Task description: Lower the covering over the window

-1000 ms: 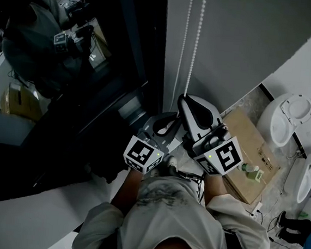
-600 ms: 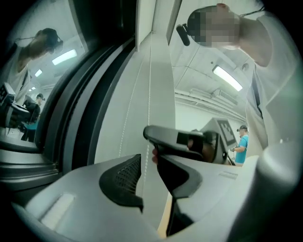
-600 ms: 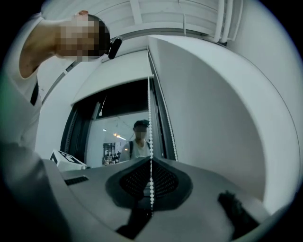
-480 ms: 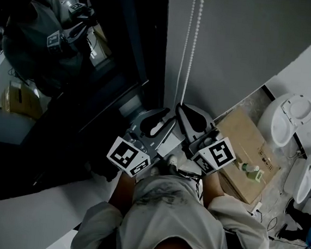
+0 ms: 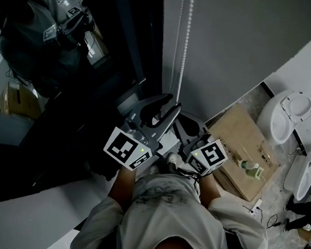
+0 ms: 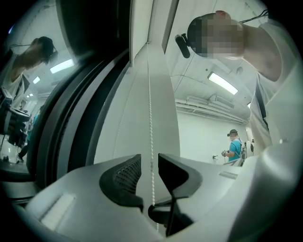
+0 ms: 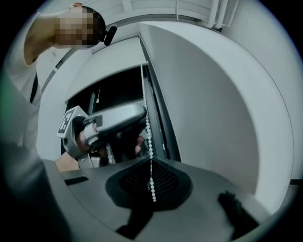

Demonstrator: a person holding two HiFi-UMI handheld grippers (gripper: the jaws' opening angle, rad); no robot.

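A white bead chain [image 5: 183, 53] hangs in two strands beside the dark window glass [image 5: 66, 85], next to the grey blind [image 5: 245, 42]. My left gripper [image 5: 171, 102] is raised up the chain. Its jaws stand open with a strand [image 6: 151, 118] running between the ribbed pads [image 6: 124, 174] without touching them. My right gripper [image 5: 184, 118] sits just below and to the right of it. In the right gripper view the chain [image 7: 147, 127] comes down into the closed jaws of the right gripper [image 7: 150, 163], which is shut on it. The left gripper [image 7: 102, 125] shows there higher up the strand.
A flat cardboard box [image 5: 246, 152] with a small green bottle [image 5: 251, 167] lies on the floor at right, beside white toilet bowls [image 5: 285, 114]. The window glass mirrors me and the grippers. A person in a blue shirt [image 6: 233, 147] stands far off.
The left gripper has let go of the chain, opened, and climbed up the strand. The right gripper has moved down, still clamped on the chain.
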